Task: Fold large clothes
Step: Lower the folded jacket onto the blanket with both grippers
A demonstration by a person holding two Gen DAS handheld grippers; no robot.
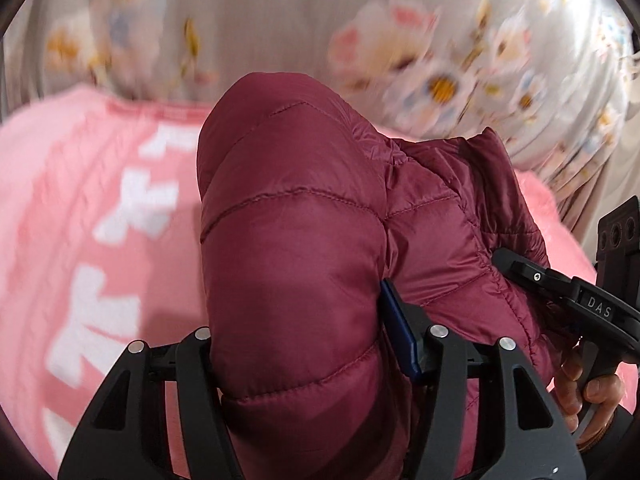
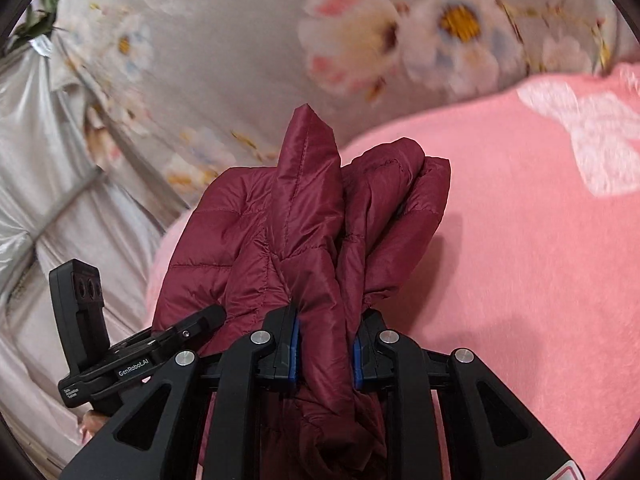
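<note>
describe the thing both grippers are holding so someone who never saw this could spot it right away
Find the pink blanket with white shapes, lying beside floral bedding. Above it hangs a dark red quilted puffer jacket, pinched by the left gripper and right gripper. It is the only shiny, stitched, maroon thing there.

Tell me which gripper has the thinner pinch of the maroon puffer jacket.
The right gripper: its blue pads squeeze a narrow bunched fold of the maroon puffer jacket. The left gripper straddles a fat quilted bulge, far wider.
</note>
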